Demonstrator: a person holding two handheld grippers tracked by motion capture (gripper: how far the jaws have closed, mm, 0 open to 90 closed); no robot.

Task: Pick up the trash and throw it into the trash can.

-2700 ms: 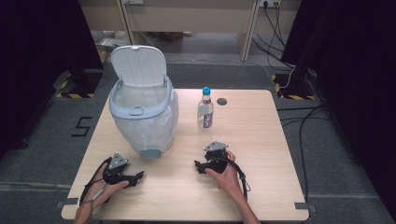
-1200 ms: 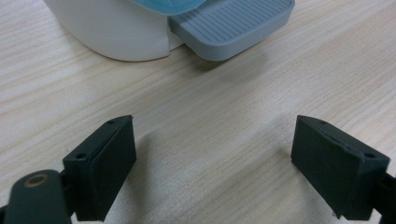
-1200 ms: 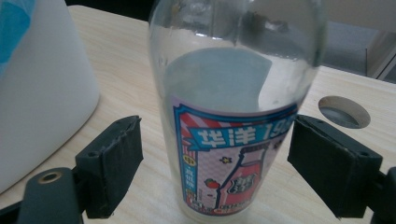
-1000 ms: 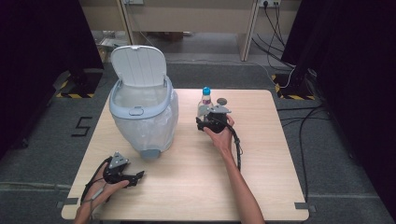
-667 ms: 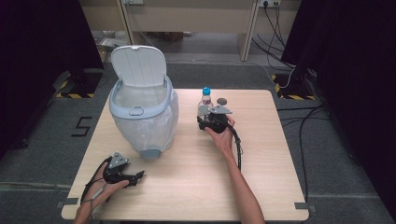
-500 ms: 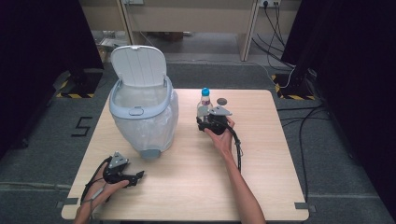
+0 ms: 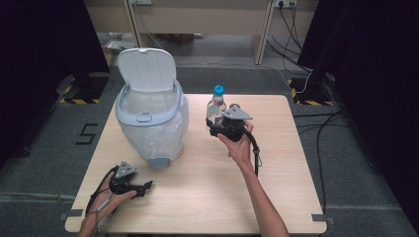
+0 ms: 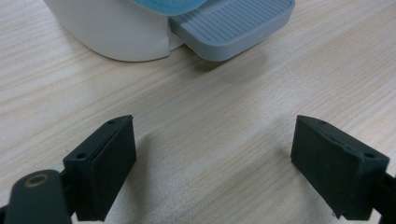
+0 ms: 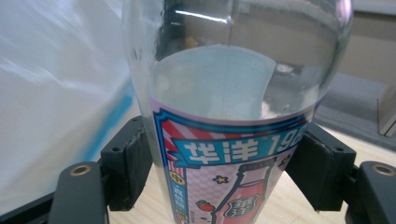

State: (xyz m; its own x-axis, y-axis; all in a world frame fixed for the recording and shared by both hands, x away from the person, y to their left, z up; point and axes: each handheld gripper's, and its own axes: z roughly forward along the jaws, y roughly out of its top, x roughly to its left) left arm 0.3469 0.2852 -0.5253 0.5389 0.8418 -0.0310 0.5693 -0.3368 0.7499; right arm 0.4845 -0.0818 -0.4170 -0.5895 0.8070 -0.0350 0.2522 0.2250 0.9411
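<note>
My right gripper (image 7: 217, 126) clamps the bottle (image 9: 229, 116) at its label, upright at the desk's (image 7: 276, 197) 1 o'clock, beside the bin (image 7: 148, 118). My left gripper (image 8: 215, 163) rests open at 7 o'clock, facing the bin's pedal (image 8: 233, 25).

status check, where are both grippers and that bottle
Right gripper shut on clear plastic bottle with blue cap, upright on table. Left gripper open, resting near white pedal bin. Bin lid up, path unobstructed.
</note>
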